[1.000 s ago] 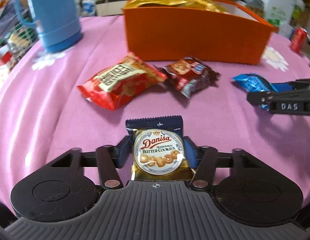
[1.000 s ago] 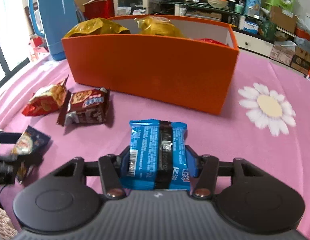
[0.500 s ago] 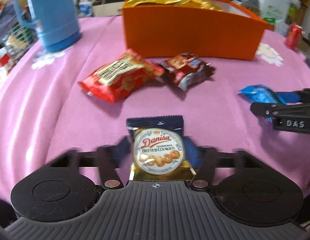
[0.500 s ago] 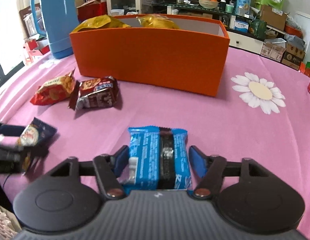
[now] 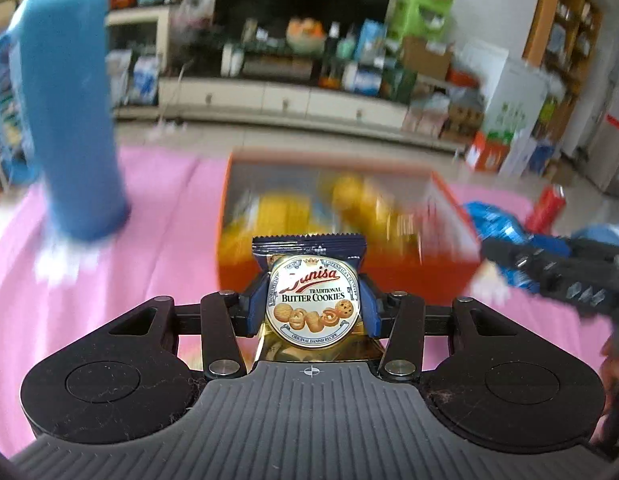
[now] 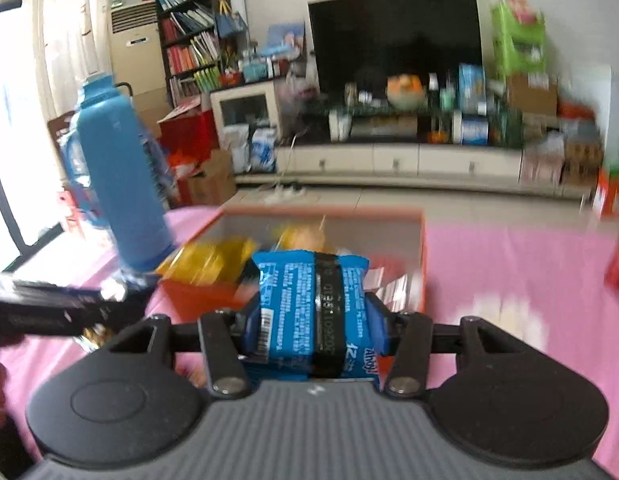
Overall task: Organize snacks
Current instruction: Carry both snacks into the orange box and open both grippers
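Note:
My left gripper (image 5: 311, 304) is shut on a Danisa butter cookie packet (image 5: 313, 300), held in the air in front of the orange box (image 5: 309, 268). My right gripper (image 6: 315, 320) is shut on a blue cookie packet (image 6: 309, 308), held above the near wall of the orange box (image 6: 197, 296). The box holds yellow snack bags (image 5: 285, 208), blurred by motion. The right gripper also shows at the right of the left wrist view (image 5: 549, 272) with its blue packet (image 5: 497, 224). The left gripper shows at the left edge of the right wrist view (image 6: 53, 312).
A tall blue thermos (image 5: 65, 112) stands on the pink tablecloth (image 5: 89, 280) left of the box; it also shows in the right wrist view (image 6: 113, 184). A red can (image 5: 547, 208) stands at the far right. Shelves, a TV and cabinets fill the room behind.
Both grippers have lifted their packets off the table and moved up toward the orange box. The views now look over the box's rim. The loose snacks on the cloth have left view.

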Motion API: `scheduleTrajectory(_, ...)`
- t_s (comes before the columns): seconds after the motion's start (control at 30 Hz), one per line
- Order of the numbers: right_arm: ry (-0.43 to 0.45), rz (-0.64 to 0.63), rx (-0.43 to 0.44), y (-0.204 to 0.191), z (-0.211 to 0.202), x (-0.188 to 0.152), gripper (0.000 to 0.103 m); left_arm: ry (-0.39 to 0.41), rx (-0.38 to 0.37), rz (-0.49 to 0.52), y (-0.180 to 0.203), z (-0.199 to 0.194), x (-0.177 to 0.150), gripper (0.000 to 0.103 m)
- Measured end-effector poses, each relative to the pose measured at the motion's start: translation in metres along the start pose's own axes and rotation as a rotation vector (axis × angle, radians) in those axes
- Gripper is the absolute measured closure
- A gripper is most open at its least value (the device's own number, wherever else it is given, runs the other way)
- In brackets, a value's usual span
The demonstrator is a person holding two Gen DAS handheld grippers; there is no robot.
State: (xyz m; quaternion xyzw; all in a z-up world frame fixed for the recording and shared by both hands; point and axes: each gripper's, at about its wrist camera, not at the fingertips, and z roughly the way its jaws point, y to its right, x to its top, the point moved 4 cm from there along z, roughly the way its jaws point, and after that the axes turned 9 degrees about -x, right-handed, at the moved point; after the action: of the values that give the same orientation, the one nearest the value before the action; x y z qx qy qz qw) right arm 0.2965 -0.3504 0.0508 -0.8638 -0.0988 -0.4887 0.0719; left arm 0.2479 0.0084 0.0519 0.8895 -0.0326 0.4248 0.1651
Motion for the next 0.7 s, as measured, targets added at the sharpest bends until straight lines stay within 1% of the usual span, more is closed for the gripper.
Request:
scheduleTrajectory(0.1, -0.001, -0.037, -0.021, 0.004, 0.055, 0.031, 0.051, 0.017, -0.014, 0.006, 0.001, 0.043, 0.046, 0.084)
scheduleTrajectory(0.17, -0.029, -0.045, -0.032, 0.009, 0.093, 0.042, 0.051, 0.013, 0.000, 0.012, -0.004, 0.076, 0.066, 0.084)
scheduleTrajectory(0.2, -0.047, -0.049, -0.038, 0.011, 0.110, 0.045, 0.051, -0.004, 0.014, 0.014, -0.008, 0.097, 0.073, 0.084)
scheduleTrajectory(0.27, -0.095, -0.052, -0.044, 0.017, 0.142, 0.044, 0.051, -0.047, 0.034, 0.006, -0.016, 0.131, 0.079, 0.084)
scheduleTrajectory(0.3, -0.136, -0.053, -0.046, 0.019, 0.159, 0.041, 0.051, -0.078, 0.044, -0.004, -0.022, 0.149, 0.076, 0.083)
scheduleTrajectory(0.33, -0.180, -0.049, -0.043, 0.021, 0.173, 0.036, 0.048, -0.108, 0.056, -0.012, -0.027, 0.164, 0.072, 0.080)
scheduleTrajectory(0.37, -0.212, -0.048, -0.038, 0.022, 0.183, 0.032, 0.048, -0.124, 0.061, -0.009, -0.030, 0.175, 0.068, 0.072)
scheduleTrajectory(0.4, -0.203, -0.073, -0.047, 0.021, 0.187, 0.030, 0.046, -0.135, 0.065, -0.003, -0.031, 0.182, 0.065, 0.073)
scheduleTrajectory(0.43, -0.198, -0.087, -0.051, 0.020, 0.187, 0.031, 0.043, -0.135, 0.069, 0.005, -0.033, 0.185, 0.063, 0.071)
scheduleTrajectory(0.5, -0.169, -0.076, -0.043, 0.019, 0.178, 0.036, 0.034, -0.113, 0.070, 0.012, -0.033, 0.179, 0.063, 0.065)
scheduleTrajectory(0.53, -0.144, -0.061, -0.046, 0.022, 0.168, 0.040, 0.033, -0.090, 0.066, 0.004, -0.034, 0.170, 0.063, 0.056)
scheduleTrajectory(0.57, -0.123, -0.041, -0.046, 0.025, 0.159, 0.041, 0.031, -0.069, 0.060, -0.004, -0.034, 0.160, 0.062, 0.049)
scheduleTrajectory(0.7, -0.059, 0.070, -0.021, 0.041, 0.104, 0.035, 0.024, 0.004, 0.048, -0.014, -0.033, 0.100, 0.054, 0.045)
